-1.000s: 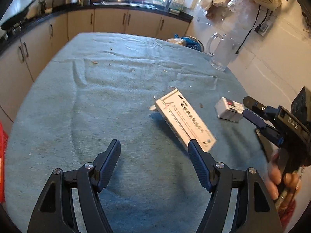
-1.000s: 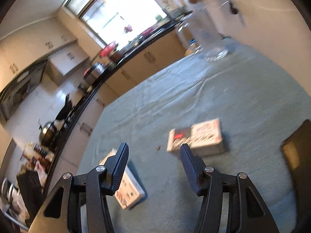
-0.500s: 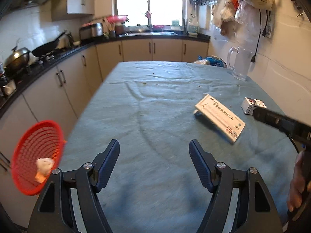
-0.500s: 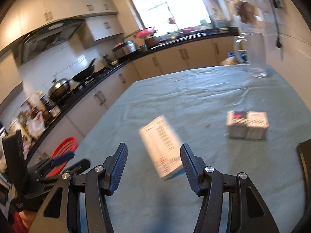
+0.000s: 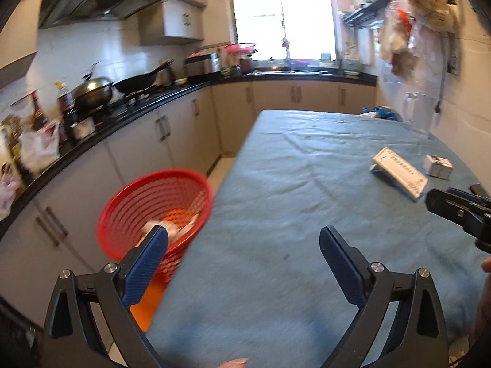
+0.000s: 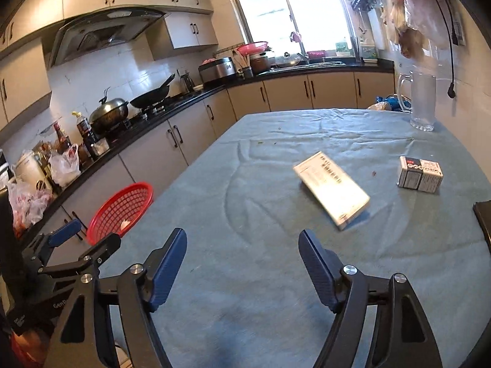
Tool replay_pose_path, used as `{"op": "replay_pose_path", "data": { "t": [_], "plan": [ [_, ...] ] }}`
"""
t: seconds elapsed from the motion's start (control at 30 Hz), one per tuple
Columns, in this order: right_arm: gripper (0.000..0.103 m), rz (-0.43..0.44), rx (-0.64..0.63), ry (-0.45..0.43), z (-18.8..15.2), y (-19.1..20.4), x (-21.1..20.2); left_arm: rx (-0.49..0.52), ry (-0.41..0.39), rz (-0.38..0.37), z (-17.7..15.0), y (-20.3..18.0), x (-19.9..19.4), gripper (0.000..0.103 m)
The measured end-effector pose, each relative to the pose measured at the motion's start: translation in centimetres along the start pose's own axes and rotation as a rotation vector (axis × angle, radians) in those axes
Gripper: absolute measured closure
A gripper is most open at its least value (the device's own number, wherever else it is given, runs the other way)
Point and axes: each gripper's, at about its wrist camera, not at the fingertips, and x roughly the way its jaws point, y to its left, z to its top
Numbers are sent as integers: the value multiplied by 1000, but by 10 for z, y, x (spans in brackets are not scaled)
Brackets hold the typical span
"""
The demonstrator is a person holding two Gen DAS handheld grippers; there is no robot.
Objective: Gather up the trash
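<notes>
A long flat white carton (image 6: 333, 190) lies on the blue-green tablecloth (image 6: 260, 208); it also shows in the left wrist view (image 5: 399, 173). A small white box (image 6: 419, 174) lies to its right, also in the left wrist view (image 5: 438, 167). A red mesh basket (image 5: 156, 211) with crumpled trash inside stands beside the table's left edge, also in the right wrist view (image 6: 121, 214). My left gripper (image 5: 242, 247) is open and empty at the table's near left edge. My right gripper (image 6: 244, 253) is open and empty, short of the carton.
A glass pitcher (image 6: 423, 104) stands at the far right of the table. A black object (image 6: 483, 217) lies at the table's right edge. Kitchen counter with cabinets (image 5: 138, 141) runs along the left and back. Bags hang on the right wall (image 5: 423, 24).
Both grippers have pulled back and risen from the boxes. The left view has swung left, bringing the red basket close beside its left finger. Both stay open and empty.
</notes>
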Motion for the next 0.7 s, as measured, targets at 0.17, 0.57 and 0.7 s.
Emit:
{"op": "replay_pose_path", "data": {
  "t": [0.17, 0.57, 0.7],
  "plan": [
    [16, 11, -57, 19, -17, 28, 1, 3, -4, 45, -19, 19, -12, 3],
    [15, 19, -134, 38, -30, 50, 5, -133, -1, 182, -34, 52, -19, 3],
    [14, 25, -150, 43, -33, 53, 6, -132, 5, 178, -33, 52, -17, 3]
  ]
}}
